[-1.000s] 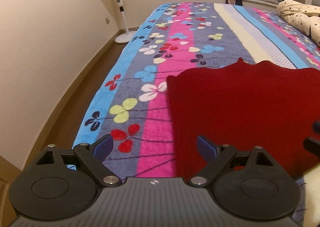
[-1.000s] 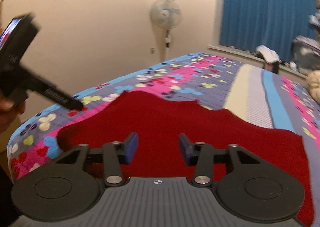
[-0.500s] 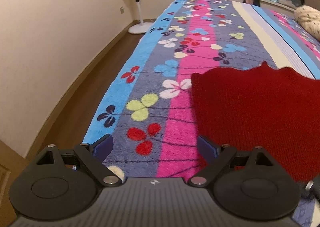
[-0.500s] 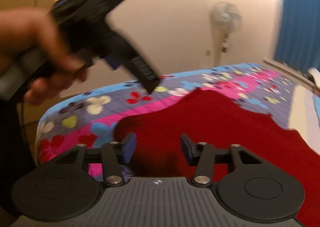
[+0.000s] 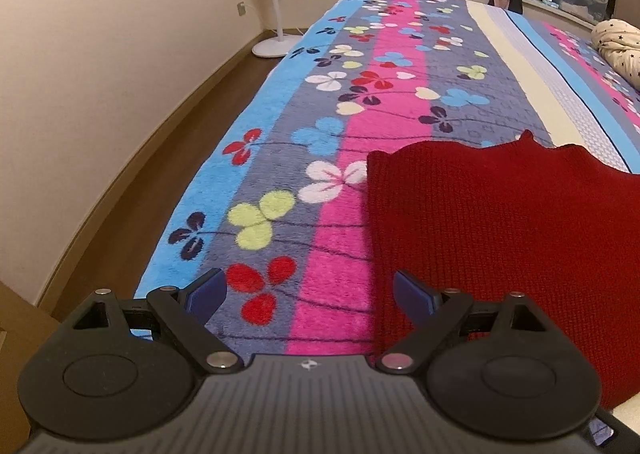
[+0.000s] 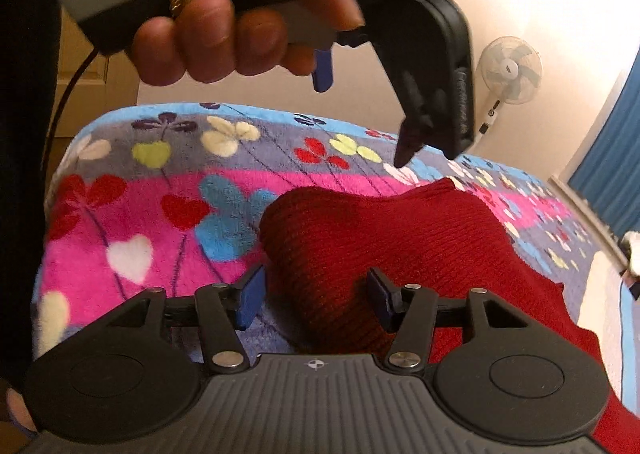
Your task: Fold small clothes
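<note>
Red knit (image 6: 400, 246) lay flat on the bed (image 5: 344, 101); right claw (image 6: 312, 294), jaws just widened, straddled its corner to grip; left claw (image 5: 310, 294) hung apart, empty

**No legible text in either view**

Nothing can be read. The gripper body (image 5: 308, 406) carries only a small round crosshair mark (image 5: 310, 364) with no letters, and the same mark (image 6: 316, 364) shows in the right wrist view. The standing fan (image 6: 510, 71) has a dark spot on its hub, too small to make out.
</note>
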{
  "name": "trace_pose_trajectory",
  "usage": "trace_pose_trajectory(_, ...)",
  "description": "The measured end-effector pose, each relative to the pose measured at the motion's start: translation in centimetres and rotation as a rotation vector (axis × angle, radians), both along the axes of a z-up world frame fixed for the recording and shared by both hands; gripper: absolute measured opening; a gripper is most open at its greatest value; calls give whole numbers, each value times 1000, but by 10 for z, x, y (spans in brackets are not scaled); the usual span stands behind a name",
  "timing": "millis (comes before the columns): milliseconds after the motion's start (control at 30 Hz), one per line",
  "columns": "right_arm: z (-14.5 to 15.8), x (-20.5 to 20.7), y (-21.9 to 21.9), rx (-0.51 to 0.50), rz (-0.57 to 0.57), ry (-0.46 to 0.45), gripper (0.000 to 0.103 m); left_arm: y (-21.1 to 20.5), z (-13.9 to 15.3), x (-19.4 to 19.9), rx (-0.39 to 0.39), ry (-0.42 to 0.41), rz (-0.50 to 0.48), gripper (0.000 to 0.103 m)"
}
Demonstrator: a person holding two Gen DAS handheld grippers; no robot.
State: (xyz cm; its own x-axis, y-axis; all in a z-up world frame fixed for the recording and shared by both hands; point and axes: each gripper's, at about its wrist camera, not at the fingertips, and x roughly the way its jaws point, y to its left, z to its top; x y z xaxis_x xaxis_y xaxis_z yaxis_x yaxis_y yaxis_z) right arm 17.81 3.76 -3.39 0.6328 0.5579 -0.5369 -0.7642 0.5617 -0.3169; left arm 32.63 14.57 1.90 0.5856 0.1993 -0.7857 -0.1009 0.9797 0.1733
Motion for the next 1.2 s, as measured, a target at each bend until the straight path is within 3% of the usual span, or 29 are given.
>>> trace_pose_trajectory(300,-2,5,5,-3,-8,-15,57,-2,-1,0,0,4,-5,93)
trace_pose_trajectory(500,0,6,4,-14,2,-20,51,-2,-1,1,0,5,-8,93)
trace_pose_trajectory(600,1,5,4,-13,6,-19,46,-3,-2,1,-3,6,-11,93)
trace_pose_trajectory(733,4,4,2,-4,21,-22,31,1,-2,5,-43,19,-15,93)
trace_pose_trajectory(800,11,4,0,17,22,-26,23,10,-3,12,-133,34,-12,93)
trace_pose_trajectory(867,22,6,-3,50,8,-25,18,24,-7,24,-292,75,-19,93)
trace_pose_trajectory(1033,41,9,-13,116,-19,-20,16,46,-32,61,-619,166,-33,93)
trace_pose_trajectory(1100,46,10,-17,130,-25,-23,16,44,-46,74,-690,215,-63,93)
trace_pose_trajectory(1200,53,11,-23,167,-40,-21,16,34,-65,89,-729,276,-108,93)
